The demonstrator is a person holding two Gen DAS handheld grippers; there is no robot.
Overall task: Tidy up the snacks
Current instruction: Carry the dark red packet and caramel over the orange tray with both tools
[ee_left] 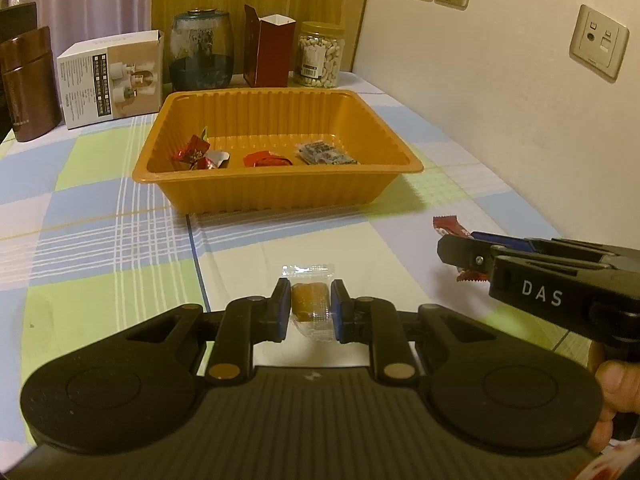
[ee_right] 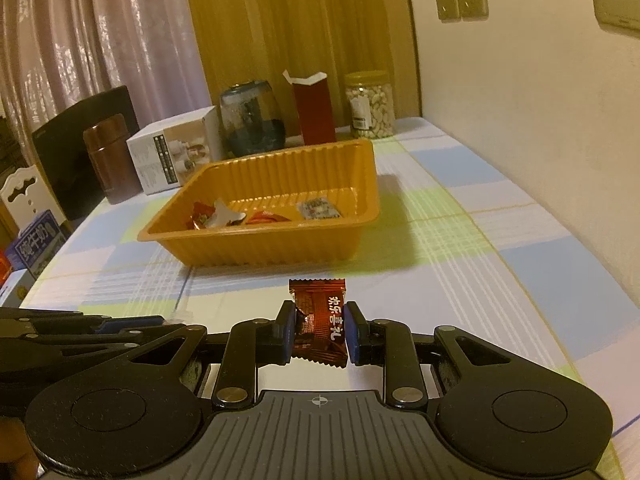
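My left gripper (ee_left: 310,307) is shut on a brown candy in a clear wrapper (ee_left: 309,300), held above the checked tablecloth. My right gripper (ee_right: 318,330) is shut on a dark red wrapped candy (ee_right: 320,322) with white characters. In the left wrist view the right gripper (ee_left: 460,254) comes in from the right with that red candy (ee_left: 450,227) sticking out of it. Ahead stands an orange plastic tray (ee_left: 276,194) (ee_right: 280,248). Inside it lie red-wrapped sweets (ee_left: 196,152) (ee_right: 204,214) and a small printed packet (ee_left: 326,154) (ee_right: 320,208).
Behind the tray stand a white box (ee_left: 112,78), a dark glass jar (ee_left: 202,54), an open red carton (ee_left: 268,52), a jar of nuts (ee_left: 320,56) and a brown canister (ee_left: 26,84). The wall (ee_left: 500,80) runs along the table's right side. A hand (ee_left: 614,392) grips the right tool.
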